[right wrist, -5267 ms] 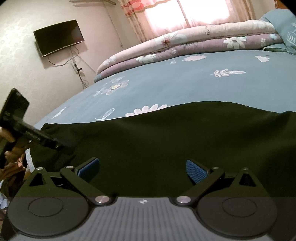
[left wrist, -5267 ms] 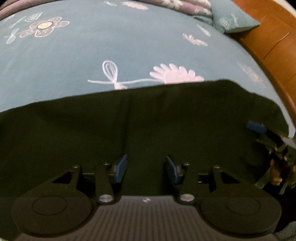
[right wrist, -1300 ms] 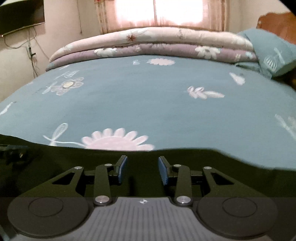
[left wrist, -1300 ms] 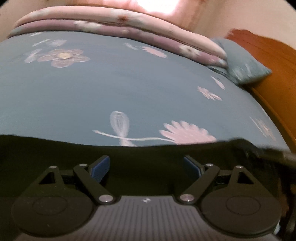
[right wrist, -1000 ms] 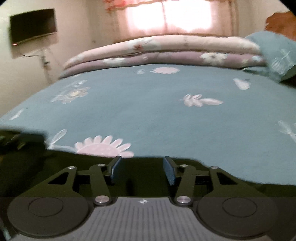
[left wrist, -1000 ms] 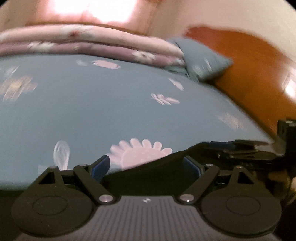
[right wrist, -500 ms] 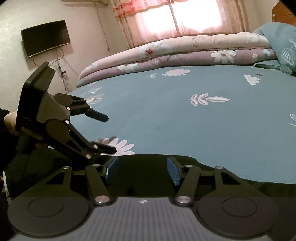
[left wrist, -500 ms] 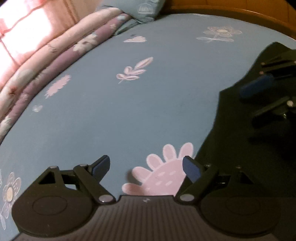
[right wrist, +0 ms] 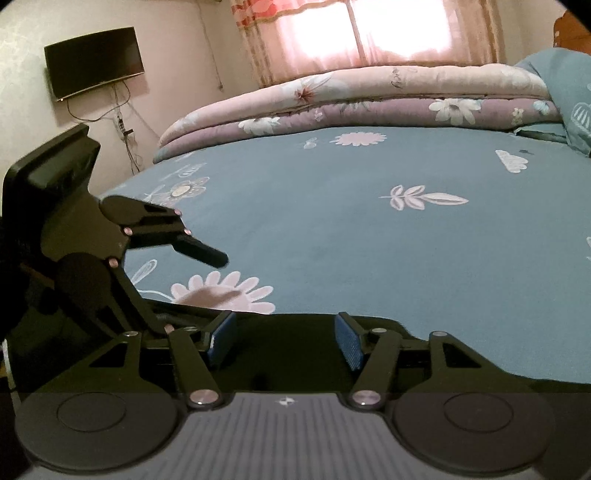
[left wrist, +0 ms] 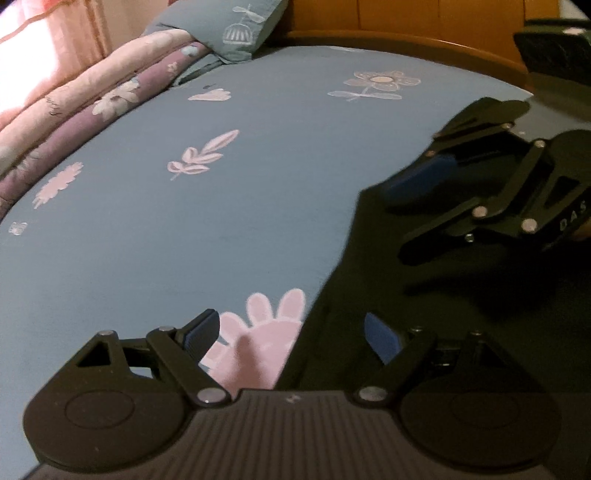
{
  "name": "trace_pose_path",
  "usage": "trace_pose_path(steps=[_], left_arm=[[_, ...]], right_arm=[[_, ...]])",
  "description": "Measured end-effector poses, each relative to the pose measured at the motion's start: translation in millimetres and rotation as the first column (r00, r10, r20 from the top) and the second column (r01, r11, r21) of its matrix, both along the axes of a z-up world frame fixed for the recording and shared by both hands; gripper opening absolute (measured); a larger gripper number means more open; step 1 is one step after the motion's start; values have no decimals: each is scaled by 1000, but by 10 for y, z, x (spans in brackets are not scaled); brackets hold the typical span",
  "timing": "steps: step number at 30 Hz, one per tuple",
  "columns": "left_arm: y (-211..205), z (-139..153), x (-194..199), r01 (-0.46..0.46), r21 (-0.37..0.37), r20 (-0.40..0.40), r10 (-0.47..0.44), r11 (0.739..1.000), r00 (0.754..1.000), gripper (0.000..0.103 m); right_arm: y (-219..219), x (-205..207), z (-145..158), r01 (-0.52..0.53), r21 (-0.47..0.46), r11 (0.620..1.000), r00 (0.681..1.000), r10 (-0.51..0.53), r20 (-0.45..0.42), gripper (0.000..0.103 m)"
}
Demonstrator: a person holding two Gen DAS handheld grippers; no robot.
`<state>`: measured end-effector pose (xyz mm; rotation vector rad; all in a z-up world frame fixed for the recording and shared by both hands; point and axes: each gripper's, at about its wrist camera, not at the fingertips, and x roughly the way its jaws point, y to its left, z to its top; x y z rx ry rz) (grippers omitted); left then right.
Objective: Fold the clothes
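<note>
left wrist view: one dark, near-black cloth garment (left wrist: 424, 295) is lying flat on the blue-grey bedsheet printed with pale pink flowers and leaves (left wrist: 221, 229), filling the lower right of the picture. its visible edge is running from beside the near pad up and away toward the right; its full length cannot be made out. the black left gripper with two blue pads (left wrist: 291, 338) is hovering with its jaws standing wide apart, gripping nothing: one pad is sitting over a pink flower, the other over the garment's edge. the black right gripper (left wrist: 413, 214) is reaching in from the right over the garment's far corner, one blue pad showing. one rolled pink-and-purple floral quilt (left wrist: 74, 110) is lying along the far side, one blue-grey pillow (left wrist: 236, 29) is sitting beside it, and an orange wooden headboard (left wrist: 406, 22) is rising behind.

right wrist view: the same single garment (right wrist: 288, 354) is stretching across the foot of the picture, its edge running roughly side to side on the sheet (right wrist: 369, 240). the right gripper (right wrist: 284, 341) has just been opening its jaws; they are standing partly apart above the cloth, and neither pad is pressing on it. the left gripper (right wrist: 207, 280) is coming in from the left, one finger above the flower. one black wall-mounted television (right wrist: 92, 61), one pink-curtained window (right wrist: 388, 33) and the quilt (right wrist: 351, 99) are lining the room's far side.
</note>
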<state>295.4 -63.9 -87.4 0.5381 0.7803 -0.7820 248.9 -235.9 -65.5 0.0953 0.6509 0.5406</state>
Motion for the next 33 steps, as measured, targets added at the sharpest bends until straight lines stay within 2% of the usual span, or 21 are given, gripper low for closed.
trace_pose_path(steps=[2, 3, 5, 7, 9, 11, 13, 14, 16, 17, 18, 20, 22, 25, 27, 30, 33], left_arm=[[-21, -54, -37, 18, 19, -1, -18, 1000, 1000, 86], [-28, -83, -53, 20, 26, 0, -20, 999, 1000, 86], [-23, -100, -69, 13, 12, -6, -13, 1000, 1000, 86], [2, -77, -85, 14, -5, -10, -14, 1000, 1000, 86], [41, -46, -119, 25, -14, -14, -25, 1000, 1000, 86], [81, -17, -152, 37, -20, -16, -37, 999, 999, 86], [129, 8, -156, 38, -36, -21, -39, 999, 999, 86], [154, 20, -159, 38, -44, -24, -40, 998, 999, 86], [201, 44, -138, 31, -71, -38, -34, 997, 999, 86], [219, 54, -111, 17, -83, -43, -21, 996, 999, 86], [235, 66, -80, -2, -91, -45, -2, 996, 999, 86], [282, 100, -17, -45, -109, -46, 40, 993, 998, 86], [338, 135, 50, -89, -140, -45, 83, 986, 996, 86], [363, 153, 200, -184, -178, -61, 176, 967, 982, 86], [310, 141, 284, -189, -191, -90, 175, 963, 980, 86], [164, 123, 327, -151, -185, -108, 133, 971, 985, 86], [-39, 71, 318, -70, -122, -83, 60, 990, 995, 86]], right_arm=[[66, 4, 0, 8, -28, 1000, 1000, -8, 16, 64], [106, 21, 13, 27, -50, 998, 999, -26, 21, 60], [207, 42, 58, -11, -101, 995, 999, 16, 43, 57], [361, 70, 105, -72, -210, 975, 993, 89, 74, 57], [497, 131, 84, -162, -358, 919, 977, 200, 73, 57], [555, 184, 36, -251, -481, 840, 947, 315, 57, 56], [525, 264, 0, -302, -545, 782, 928, 372, 19, 56], [501, 301, 1, -318, -551, 771, 922, 386, 8, 55], [467, 364, -2, -363, -523, 771, 910, 413, -23, 41], [458, 392, -8, -388, -505, 771, 904, 424, -46, 19], [468, 372, -21, -402, -506, 763, 898, 436, -58, 11], [486, 213, -41, -382, -560, 735, 890, 455, -10, 8], [450, 47, -25, -327, -562, 760, 900, 431, 58, 8], [432, -150, -26, -260, -578, 773, 910, 397, 121, 6], [427, -235, -53, -256, -572, 780, 914, 388, 121, 6], [410, -323, -119, -215, -568, 794, 922, 357, 149, 6], [370, -368, -171, -215, -548, 808, 929, 342, 140, 6]])
